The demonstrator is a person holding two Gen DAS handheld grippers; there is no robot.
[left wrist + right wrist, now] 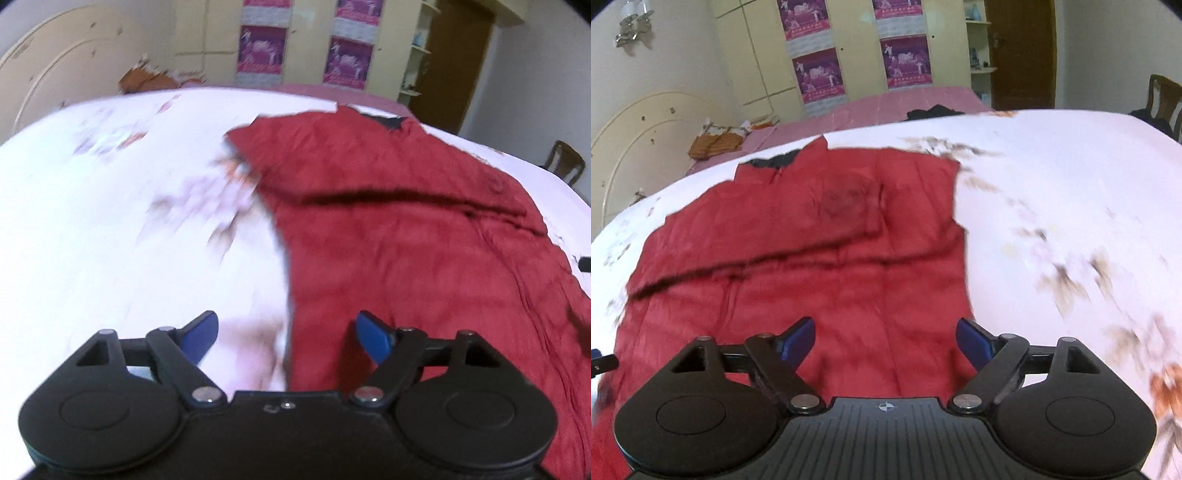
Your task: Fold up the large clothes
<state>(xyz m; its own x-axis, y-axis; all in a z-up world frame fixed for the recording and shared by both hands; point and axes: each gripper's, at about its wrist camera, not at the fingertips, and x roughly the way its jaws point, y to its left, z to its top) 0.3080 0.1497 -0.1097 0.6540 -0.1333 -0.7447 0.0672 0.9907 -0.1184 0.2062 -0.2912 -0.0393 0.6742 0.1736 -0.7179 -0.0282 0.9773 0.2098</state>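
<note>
Here my left claw (286,334) hangs over the bed (92,229), its blue pads spread apart with nothing between them. Below the gap lies the shirt's left edge: the red shirt (406,240) spreads flat ahead and to the right of this claw, while white sheet fills the left. My right claw (885,339) also stands apart and empty, above the shirt's near part, its right pad about over the shirt's right edge. In this view the shirt (812,236) runs ahead and to the left, its dark collar (775,160) at the far end and a long crease across the middle. A faint round mark shows near the chest, too blurred to read. The posters (820,74) on the cupboard carry a line of writing I cannot make out. Shelves (979,48) by the door hold small things, unclear.
</note>
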